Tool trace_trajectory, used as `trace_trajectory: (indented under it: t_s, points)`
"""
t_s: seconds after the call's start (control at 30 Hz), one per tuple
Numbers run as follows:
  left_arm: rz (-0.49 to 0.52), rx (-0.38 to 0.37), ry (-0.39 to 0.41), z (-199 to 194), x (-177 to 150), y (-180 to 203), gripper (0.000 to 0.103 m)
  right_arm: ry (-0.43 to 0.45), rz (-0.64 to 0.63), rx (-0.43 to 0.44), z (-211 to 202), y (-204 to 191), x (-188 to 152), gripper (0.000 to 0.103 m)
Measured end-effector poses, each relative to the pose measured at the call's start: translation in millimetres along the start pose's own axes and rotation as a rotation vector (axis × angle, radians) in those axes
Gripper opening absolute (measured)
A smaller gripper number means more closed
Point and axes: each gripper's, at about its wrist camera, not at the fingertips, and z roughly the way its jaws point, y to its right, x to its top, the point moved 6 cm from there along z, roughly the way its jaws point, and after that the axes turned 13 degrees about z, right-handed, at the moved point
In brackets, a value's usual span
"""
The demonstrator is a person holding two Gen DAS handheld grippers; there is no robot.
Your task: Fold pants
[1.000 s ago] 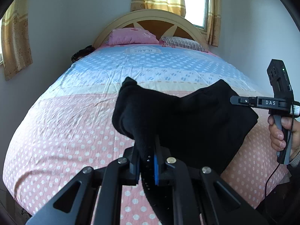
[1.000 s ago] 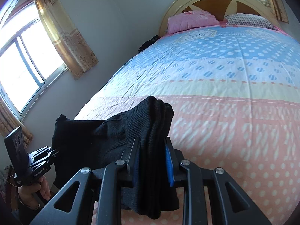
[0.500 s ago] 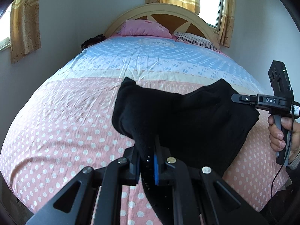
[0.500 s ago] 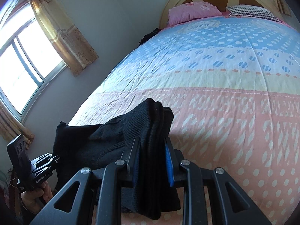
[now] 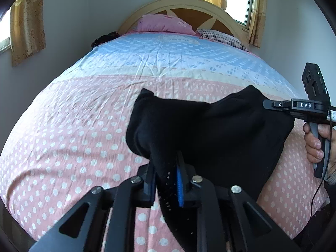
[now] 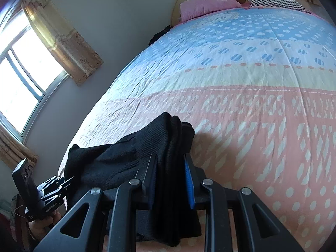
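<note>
A: Where are the pants (image 5: 220, 134) at this moment?

B: They hang in the air above the near, pink part of the bed (image 5: 73, 126), stretched between the two grippers. The left gripper (image 5: 166, 180) is clamped on one corner of the black cloth, and the right gripper (image 6: 170, 178) is clamped on the other corner, with a thick bunch of layers between its jaws.

A: So how does the long axis lie?

B: The held edge runs from left to right, across the bed and not along it (the headboard (image 5: 189, 4) is at the far end). The rest of the cloth drops below this edge.

A: Which gripper is nearer to the bed?

B: I cannot tell; both seem at a similar height. In my judgement the next move is to lower both together toward the far side, so the hanging part lands flat on the bed first.
</note>
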Motion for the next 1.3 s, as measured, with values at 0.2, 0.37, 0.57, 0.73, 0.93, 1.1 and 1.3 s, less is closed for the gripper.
trace_trajectory:
  t_s: [0.2, 0.37, 0.57, 0.73, 0.93, 1.1, 1.3]
  points:
    - [0.013, 0.089, -0.023, 9.8, -10.9, -8.1, 0.064, -0.019, 0.04, -0.04, 12.8, 19.0, -1.8, 0.033]
    - [-0.019, 0.108, -0.028, 12.3, -20.7, -17.9, 0.083, 0.021, 0.058, -0.061, 6.1, 28.9, 0.3, 0.049]
    - [-0.029, 0.153, -0.051, 0.2, -30.7, -28.0, 0.092, 0.138, 0.113, -0.133, -29.3, 49.0, 7.1, 0.056]
    - [-0.05, 0.182, -0.071, -11.5, -39.8, -38.2, 0.094, 0.174, 0.115, -0.16, -57.5, 49.1, -2.0, 0.056]
    - [-0.047, 0.215, -0.039, -38.0, -27.9, -35.5, 0.094, 0.244, 0.037, -0.156, -99.5, 10.4, -31.4, 0.056]
    - [-0.027, 0.226, 0.074, -81.4, -3.3, -22.2, 0.094, 0.331, -0.063, -0.131, -142.6, -39.8, -60.1, 0.059]
    - [-0.031, 0.18, 0.244, -133.3, 17.7, 2.3, 0.098, 0.385, -0.17, -0.104, -177.8, -86.4, -89.1, 0.062]
